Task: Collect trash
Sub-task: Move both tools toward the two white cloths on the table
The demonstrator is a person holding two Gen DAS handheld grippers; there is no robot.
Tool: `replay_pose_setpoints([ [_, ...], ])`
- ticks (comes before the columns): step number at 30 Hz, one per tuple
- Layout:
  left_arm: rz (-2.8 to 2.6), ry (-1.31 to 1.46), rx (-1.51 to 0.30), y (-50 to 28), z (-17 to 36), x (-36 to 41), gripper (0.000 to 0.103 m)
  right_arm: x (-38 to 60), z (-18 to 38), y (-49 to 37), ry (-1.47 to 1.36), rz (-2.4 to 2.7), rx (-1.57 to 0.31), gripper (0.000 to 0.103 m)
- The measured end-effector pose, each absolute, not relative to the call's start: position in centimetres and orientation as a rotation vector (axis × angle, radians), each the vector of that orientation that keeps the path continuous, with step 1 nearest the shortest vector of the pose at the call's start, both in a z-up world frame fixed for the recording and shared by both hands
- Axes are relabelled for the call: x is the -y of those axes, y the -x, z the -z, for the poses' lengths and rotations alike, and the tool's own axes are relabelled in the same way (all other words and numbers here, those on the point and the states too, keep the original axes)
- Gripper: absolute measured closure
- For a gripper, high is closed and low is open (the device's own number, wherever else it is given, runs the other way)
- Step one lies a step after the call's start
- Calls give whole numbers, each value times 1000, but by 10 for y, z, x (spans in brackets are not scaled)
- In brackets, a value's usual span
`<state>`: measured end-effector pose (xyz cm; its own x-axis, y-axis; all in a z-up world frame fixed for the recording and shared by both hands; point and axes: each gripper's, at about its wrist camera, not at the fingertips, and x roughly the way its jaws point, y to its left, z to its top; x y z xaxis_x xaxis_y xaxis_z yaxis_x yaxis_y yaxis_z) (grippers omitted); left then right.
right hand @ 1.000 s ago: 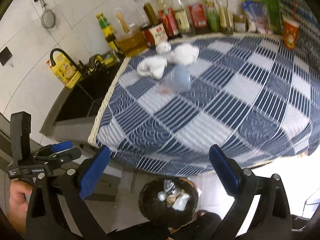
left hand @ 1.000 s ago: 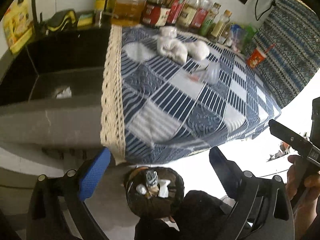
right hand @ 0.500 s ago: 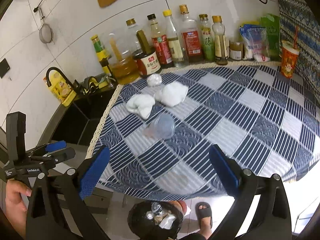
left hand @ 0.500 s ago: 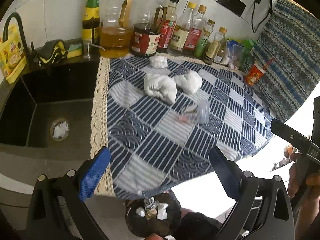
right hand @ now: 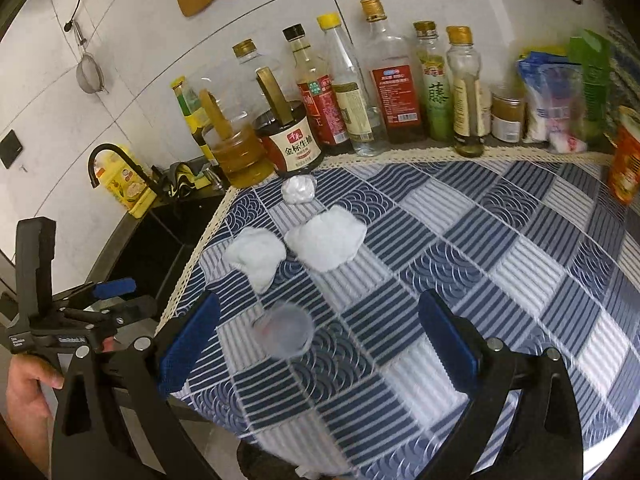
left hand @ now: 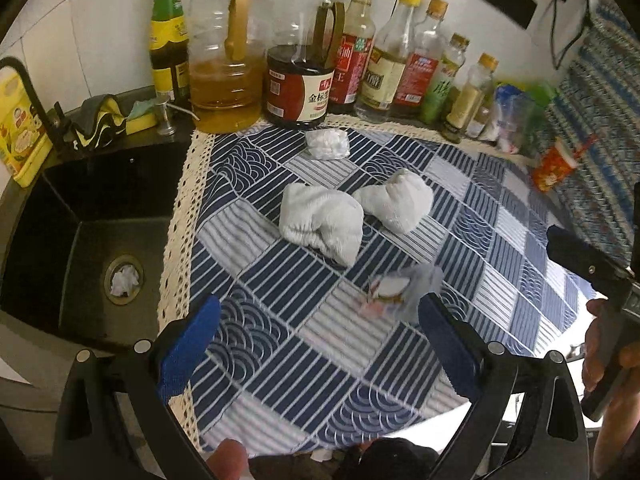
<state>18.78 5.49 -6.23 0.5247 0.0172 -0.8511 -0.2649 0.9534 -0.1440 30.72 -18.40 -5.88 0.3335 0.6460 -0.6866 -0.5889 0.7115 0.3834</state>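
1. The left gripper (left hand: 318,332) is hovering over the near edge of the blue-and-white checked tablecloth (left hand: 280,360), its blue-padded jaws spread wide and grasping nothing.
2. The right gripper (right hand: 318,332) is likewise gaping and empty, pointing at the same patch of cloth.
3. The trash is lying on the cloth: a clear plastic cup (right hand: 286,334) tipped on its side just ahead of both grippers, two crumpled white paper wads (left hand: 320,222) (left hand: 396,200) touching each other beyond it, and a smaller white wad (left hand: 326,144) near the row of sauce bottles (left hand: 360,48).
4. Another scrap of white paper (left hand: 124,280) is sitting in the drain of the black sink (left hand: 60,240).
5. The cup is blurred in both views, so whether anything is inside it is hard to say; a reddish mark is showing near its mouth.
6. Judged risks: the thin cup is likely crushing or squirting away if pinched hard, or rolling off the table edge; reaching for the far wad is bringing the jaws close to the bottles, which could topple.
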Motion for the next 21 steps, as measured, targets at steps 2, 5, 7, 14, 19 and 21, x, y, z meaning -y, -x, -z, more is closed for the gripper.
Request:
replay_pose_setpoints([
  [2,-189,262,-1023,-201,65,-52,7,183,65,-325,-69,-829,-939,5],
  [5,-205,254,-1044,-221,70,-47,7,181,74,-348,-67,-857,-957,5],
  [7,-225,253,-1074,-237,76,-45,7,180,80,-362,-66,-878,-969,5],
  [14,-218,232,-1138,-275,88,-37,7,166,101,-397,-41,-954,-1023,5],
  [19,-245,219,-1190,-292,101,-42,7,149,109,-404,-2,-1022,-1037,5],
  [21,-250,210,-1204,-297,105,-45,7,142,113,-408,3,-1044,-1045,5],
])
